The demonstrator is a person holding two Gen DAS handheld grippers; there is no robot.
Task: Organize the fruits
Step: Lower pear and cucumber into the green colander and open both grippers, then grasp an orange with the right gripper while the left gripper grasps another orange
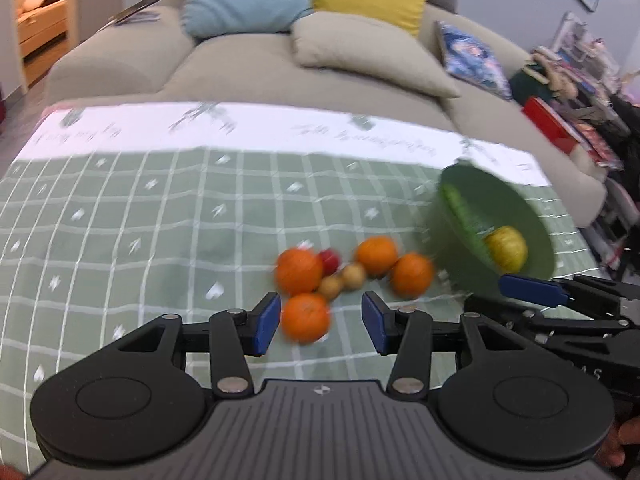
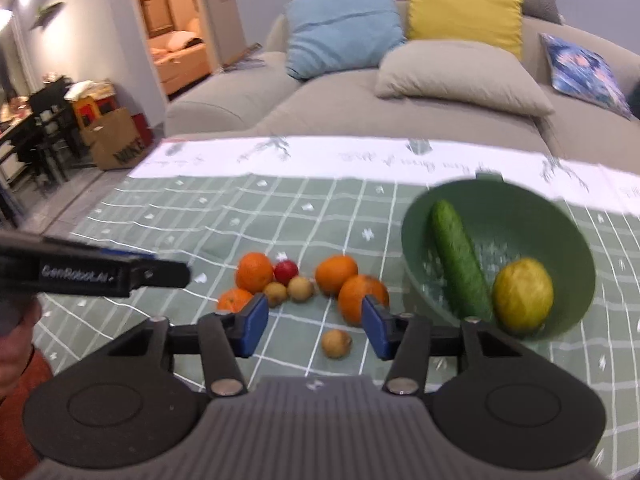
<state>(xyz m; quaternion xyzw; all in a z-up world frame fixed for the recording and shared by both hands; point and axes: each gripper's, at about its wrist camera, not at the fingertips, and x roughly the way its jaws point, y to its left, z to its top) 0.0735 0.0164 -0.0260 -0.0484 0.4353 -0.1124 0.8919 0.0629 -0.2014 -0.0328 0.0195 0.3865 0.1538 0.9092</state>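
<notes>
Both blue-padded grippers, left point(image 1: 320, 322) and right point(image 2: 314, 326), hover with jaws parted and nothing between the pads. A cluster of round oranges point(image 2: 336, 274), small brown fruits point(image 2: 300, 289) and one red fruit point(image 2: 286, 272) lies on the green checked tablecloth point(image 2: 200, 216). Just beside them, the green plastic bowl point(image 2: 568, 224) holds a long dark-green cucumber point(image 2: 460, 264) and a yellow-green apple point(image 2: 522, 294).
</notes>
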